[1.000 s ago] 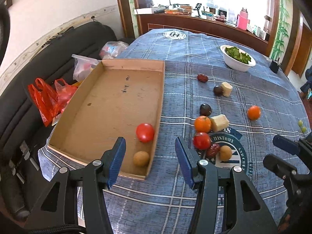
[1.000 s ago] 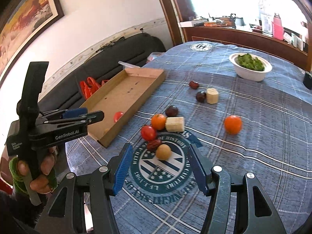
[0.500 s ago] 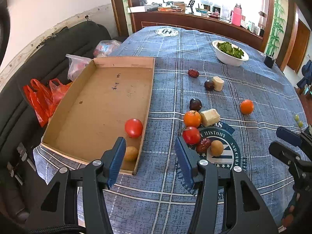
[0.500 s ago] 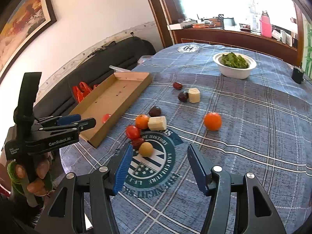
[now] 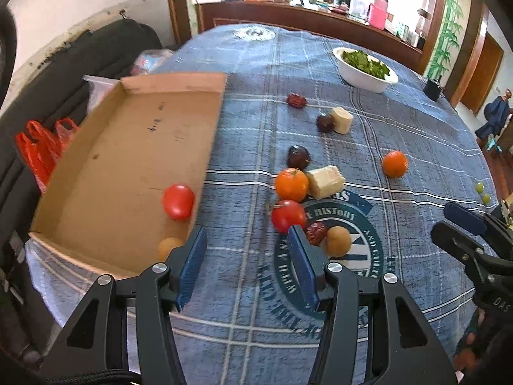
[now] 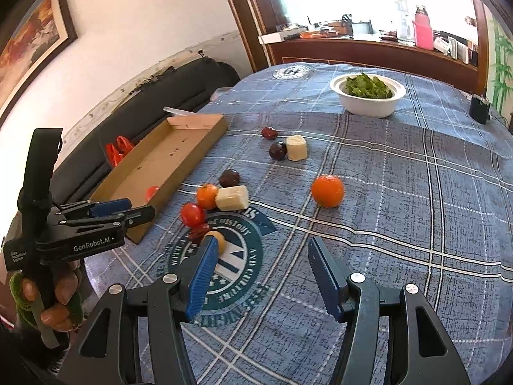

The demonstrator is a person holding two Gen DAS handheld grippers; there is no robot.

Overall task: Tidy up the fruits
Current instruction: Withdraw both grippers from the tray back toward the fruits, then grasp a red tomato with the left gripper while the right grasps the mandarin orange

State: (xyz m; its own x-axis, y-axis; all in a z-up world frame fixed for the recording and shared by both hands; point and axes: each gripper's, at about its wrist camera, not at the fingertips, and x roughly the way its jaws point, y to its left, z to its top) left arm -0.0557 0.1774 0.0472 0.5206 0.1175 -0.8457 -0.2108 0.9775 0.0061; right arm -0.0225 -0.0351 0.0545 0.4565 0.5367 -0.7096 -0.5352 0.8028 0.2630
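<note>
from the left wrist view, your left gripper [image 5: 247, 264] is released, jaws spread with nothing between them, held low over the blue plaid tablecloth [image 5: 400, 122] just beside the near corner of the cardboard tray [image 5: 121, 147]. two fruits already lie in that tray: a red tomato [image 5: 178, 201] against its right wall and a small tan fruit [image 5: 169, 247] in the near corner. most of the job looks undone, since the rest lies loose on the cloth: a second tomato [image 5: 288, 215], a wrinkled red date [image 5: 315, 232] and a tan round fruit [image 5: 338, 240] bunched close ahead of your right finger, then an orange [image 5: 291, 184] touching a pale cut chunk [image 5: 326, 181], a dark plum [image 5: 298, 156], another dark plum [image 5: 324, 122] beside a second pale chunk [image 5: 341, 120], a date [image 5: 296, 100] farther back, a lone orange [image 5: 395, 163] off to the right, and two green grapes [image 5: 482, 192] near the table edge. from the right wrist view, your right gripper [image 6: 261, 277] is also released and empty, hanging over the round emblem [image 6: 221, 266] printed on the cloth, with the tan fruit [image 6: 215, 239] just past its left finger. the lone orange [image 6: 327, 191] sits well apart from the cluster, and the bowl of greens [image 6: 368, 94] stands at the far side. i judge you are early on, roughly two in and about ten pieces left to gather.
</note>
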